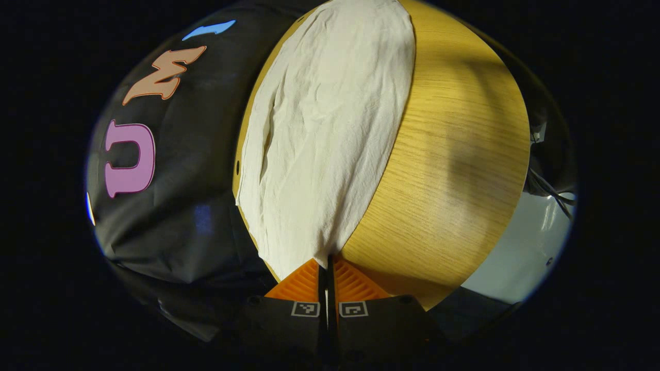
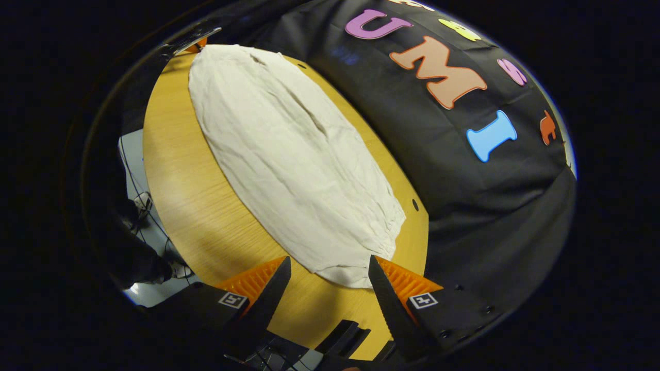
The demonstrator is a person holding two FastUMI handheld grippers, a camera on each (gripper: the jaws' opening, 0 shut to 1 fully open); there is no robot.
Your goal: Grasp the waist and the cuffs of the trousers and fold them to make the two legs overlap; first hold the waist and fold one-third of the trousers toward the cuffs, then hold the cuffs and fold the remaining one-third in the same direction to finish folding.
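White trousers lie flat and lengthwise on a round wooden table, their legs overlapping. In the left gripper view my left gripper is shut, its tips pinching the near corner of the cloth at the cuff end. The right gripper view shows the trousers running away from the gathered waist end. My right gripper is open just above the table, one finger on each side of that waist edge. The left gripper appears small at the far end of the cloth.
The black booth wall stands close behind the table's far edge. A pale floor with cables lies beyond the table's other side. Bare wood runs alongside the trousers.
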